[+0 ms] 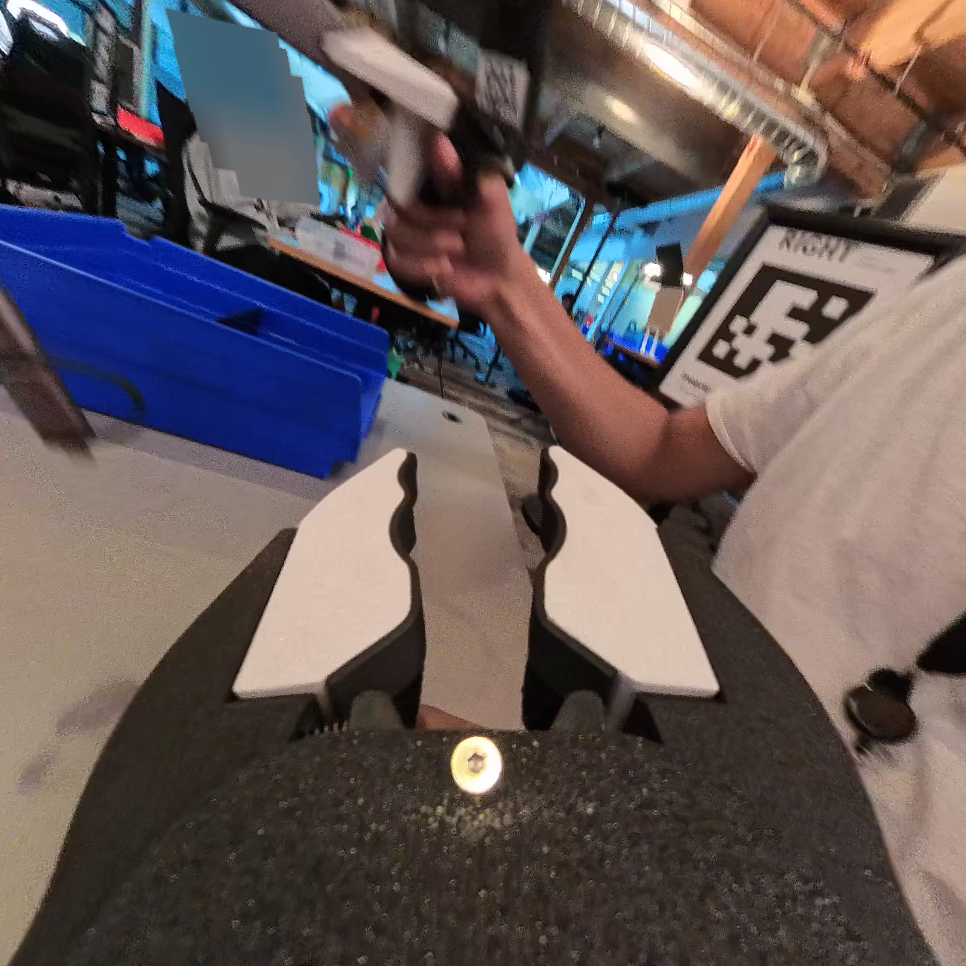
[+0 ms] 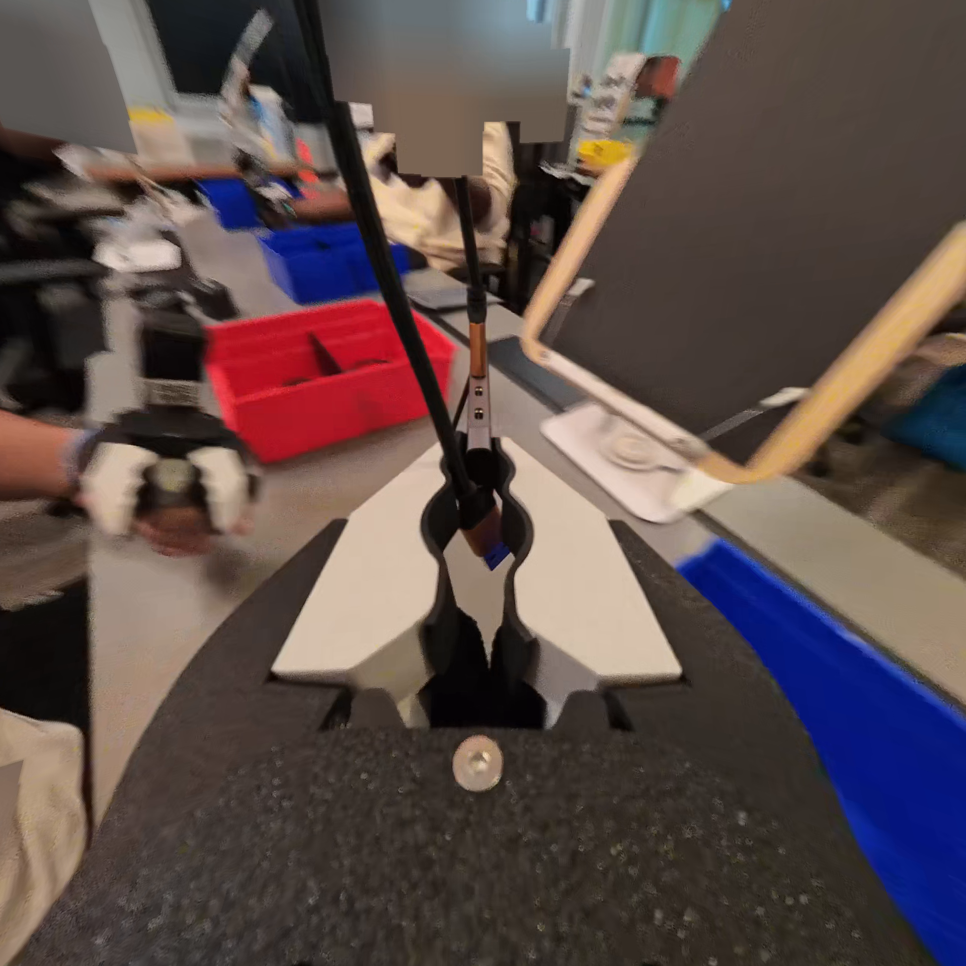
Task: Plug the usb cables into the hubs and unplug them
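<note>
Right gripper (image 2: 476, 502) pinches black cable (image 2: 376, 235) beside red bin (image 2: 334, 413).

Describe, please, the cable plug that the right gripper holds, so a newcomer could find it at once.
Start at the red bin on the grey table; just right of it, the right gripper pinches a black cable. Its plug has a copper sleeve and blue tip, while the hanging plug behind has a silver tip.

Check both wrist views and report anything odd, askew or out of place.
One thing stands out: the black cable is pinched in the right gripper doubled over, so both copper-coloured plugs hang there, one with a blue tip lying crooked between the fingers. The left gripper is open and empty over the grey table. Both views are motion-blurred.
</note>
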Action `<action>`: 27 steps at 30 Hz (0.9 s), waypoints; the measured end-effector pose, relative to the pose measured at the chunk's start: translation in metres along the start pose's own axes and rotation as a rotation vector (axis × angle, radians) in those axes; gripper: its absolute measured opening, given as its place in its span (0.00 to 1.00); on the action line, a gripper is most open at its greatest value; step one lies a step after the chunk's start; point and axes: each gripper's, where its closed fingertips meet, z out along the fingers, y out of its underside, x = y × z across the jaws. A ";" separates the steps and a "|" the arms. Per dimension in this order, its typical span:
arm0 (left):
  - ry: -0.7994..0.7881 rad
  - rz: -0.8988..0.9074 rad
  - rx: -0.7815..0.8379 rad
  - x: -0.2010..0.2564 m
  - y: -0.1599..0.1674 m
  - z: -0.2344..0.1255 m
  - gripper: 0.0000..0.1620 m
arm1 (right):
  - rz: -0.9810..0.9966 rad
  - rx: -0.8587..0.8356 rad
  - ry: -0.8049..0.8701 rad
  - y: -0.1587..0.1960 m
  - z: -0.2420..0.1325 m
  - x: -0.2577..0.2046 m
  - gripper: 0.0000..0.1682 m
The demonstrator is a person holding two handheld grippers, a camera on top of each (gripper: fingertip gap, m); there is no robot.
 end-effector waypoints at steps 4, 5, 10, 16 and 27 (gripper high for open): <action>-0.065 0.097 -0.080 0.047 0.012 -0.023 0.27 | -0.101 -0.198 0.174 -0.005 -0.058 0.086 0.04; -0.109 0.138 -0.107 0.053 0.016 -0.030 0.26 | -0.097 -0.249 0.198 0.000 -0.070 0.105 0.04; -0.355 0.274 -0.207 0.072 0.032 -0.061 0.26 | -0.033 -0.411 0.247 0.036 -0.101 0.167 0.04; -0.518 0.278 -0.247 0.086 0.063 -0.071 0.25 | 0.069 -0.743 0.195 0.148 -0.071 0.190 0.04; -0.725 0.085 -0.093 0.078 0.082 -0.095 0.25 | 0.116 -1.186 0.275 0.250 -0.042 0.210 0.11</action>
